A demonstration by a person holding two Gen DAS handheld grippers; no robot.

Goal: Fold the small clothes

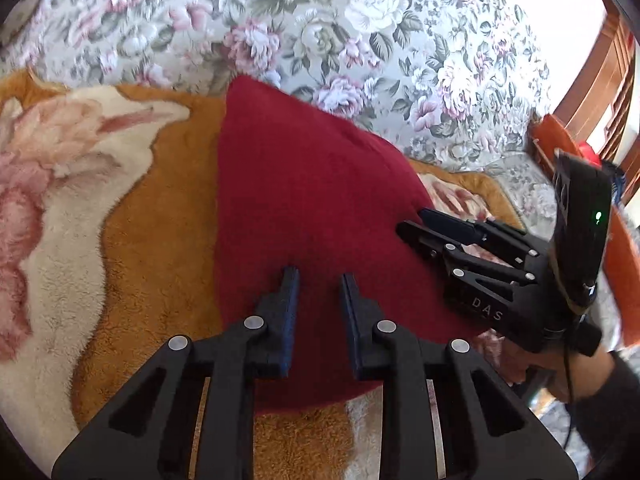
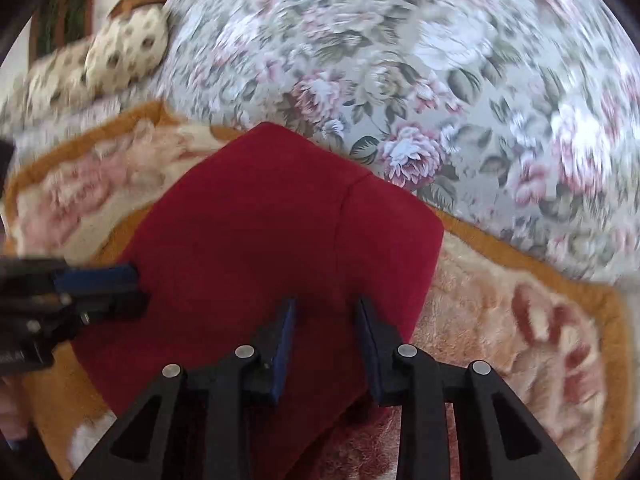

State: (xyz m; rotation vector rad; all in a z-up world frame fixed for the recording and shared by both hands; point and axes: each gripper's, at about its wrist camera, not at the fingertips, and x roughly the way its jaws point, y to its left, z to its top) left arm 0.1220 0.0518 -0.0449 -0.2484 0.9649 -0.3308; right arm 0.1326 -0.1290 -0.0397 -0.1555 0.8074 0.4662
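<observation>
A dark red garment (image 1: 304,184) lies folded flat on an orange and cream fleece blanket (image 1: 132,216). My left gripper (image 1: 319,276) is open over its near edge, holding nothing. My right gripper (image 1: 410,222) reaches in from the right at the garment's right edge. In the right wrist view the red garment (image 2: 272,216) fills the middle, with a seam running down its right part. My right gripper (image 2: 326,306) is open above its near right corner, holding nothing. My left gripper (image 2: 132,284) comes in from the left edge there, blurred.
A floral bedspread (image 1: 360,28) covers the bed beyond the blanket (image 2: 520,300). A spotted pillow (image 2: 120,56) lies at the far left. A wooden chair or bed frame (image 1: 600,92) stands at the right.
</observation>
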